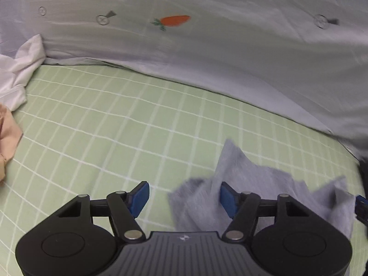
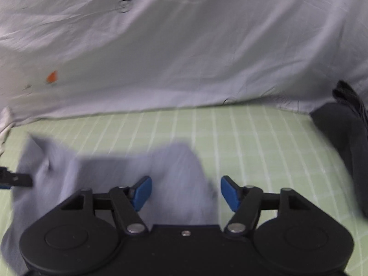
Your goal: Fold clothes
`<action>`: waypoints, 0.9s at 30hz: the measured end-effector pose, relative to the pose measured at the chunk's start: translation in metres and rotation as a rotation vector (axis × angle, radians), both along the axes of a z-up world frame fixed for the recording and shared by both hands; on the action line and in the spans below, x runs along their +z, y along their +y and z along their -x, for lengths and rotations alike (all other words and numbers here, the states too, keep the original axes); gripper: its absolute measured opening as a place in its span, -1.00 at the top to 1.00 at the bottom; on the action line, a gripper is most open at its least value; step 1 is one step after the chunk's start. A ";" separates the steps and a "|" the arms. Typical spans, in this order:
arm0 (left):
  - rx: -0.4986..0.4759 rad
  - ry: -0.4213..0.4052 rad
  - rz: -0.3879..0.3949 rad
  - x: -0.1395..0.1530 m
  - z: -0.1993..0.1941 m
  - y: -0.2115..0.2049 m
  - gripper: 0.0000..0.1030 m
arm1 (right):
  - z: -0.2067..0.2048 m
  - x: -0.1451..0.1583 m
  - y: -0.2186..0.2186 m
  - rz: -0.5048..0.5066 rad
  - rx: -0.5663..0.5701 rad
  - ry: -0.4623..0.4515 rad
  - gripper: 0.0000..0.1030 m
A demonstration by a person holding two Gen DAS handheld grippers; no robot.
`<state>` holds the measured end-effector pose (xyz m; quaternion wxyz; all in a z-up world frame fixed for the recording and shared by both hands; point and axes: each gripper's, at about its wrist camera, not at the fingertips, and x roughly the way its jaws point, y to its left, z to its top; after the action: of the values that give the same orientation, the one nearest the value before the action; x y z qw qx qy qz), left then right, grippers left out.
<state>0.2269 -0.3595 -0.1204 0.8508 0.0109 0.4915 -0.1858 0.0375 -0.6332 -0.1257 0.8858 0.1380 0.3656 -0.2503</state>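
Both grippers hover over the bed, and the grey garment (image 1: 250,179) lies crumpled on the green checked sheet (image 1: 103,119), low and to the right in the left wrist view. The left gripper (image 1: 184,197) has its jaws standing apart, blue pads clear of each other, and nothing is pinched between them. The cloth's left edge reaches into the gap on the right pad's side, and a raised peak of the fabric stands just beyond that right pad; whether the pad touches the cloth cannot be told. The left pad sits over bare sheet, well off the garment. Over to the right wrist view: the right gripper (image 2: 186,192) has its jaws apart too, and here the grey garment (image 2: 96,174) spreads under and past the left pad, a hump of it rising up through the gap. The right pad hangs over green sheet just off the cloth's edge. This view is blurred, so contact cannot be judged. Behind it all runs a pale grey duvet (image 1: 207,57) with a carrot print (image 1: 174,20). White clothing (image 1: 16,73) and a peach piece (image 1: 7,133) lie at the far left; a dark garment (image 2: 342,133) sits at the far right.
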 end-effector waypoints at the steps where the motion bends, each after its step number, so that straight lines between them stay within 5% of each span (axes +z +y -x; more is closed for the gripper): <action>1: -0.002 -0.001 0.024 0.002 -0.002 0.004 -0.27 | -0.004 0.002 -0.005 0.006 -0.008 0.002 -0.24; 8: -0.190 0.054 0.149 -0.005 0.025 -0.001 -0.32 | 0.023 -0.006 -0.007 -0.112 0.056 0.000 -0.19; 11: -0.178 0.077 0.147 -0.020 0.033 -0.011 -0.20 | 0.029 -0.013 -0.006 -0.167 0.069 -0.017 0.23; 12: -0.162 0.088 0.149 -0.024 0.034 -0.014 0.27 | 0.030 -0.014 -0.006 -0.186 0.072 -0.025 0.70; 13: -0.143 0.105 0.156 -0.026 0.032 -0.014 0.90 | 0.031 -0.013 -0.009 -0.205 0.061 -0.046 0.77; 20: 0.069 0.019 0.315 -0.001 0.030 0.027 0.93 | 0.063 0.026 -0.044 -0.127 -0.124 -0.195 0.85; 24: 0.178 0.110 0.354 -0.029 0.017 0.038 0.82 | 0.062 0.012 -0.066 -0.162 -0.173 -0.155 0.96; 26: 0.171 0.135 0.283 -0.036 0.018 0.035 0.70 | 0.053 -0.001 -0.068 -0.190 -0.171 -0.080 0.85; 27: 0.163 0.142 0.253 -0.038 0.019 0.034 0.48 | 0.050 -0.004 -0.066 -0.184 -0.168 -0.043 0.52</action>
<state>0.2078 -0.3260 -0.1582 0.8207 -0.1495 0.5222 -0.1771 -0.0128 -0.6995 -0.1301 0.8529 0.2544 0.3551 -0.2860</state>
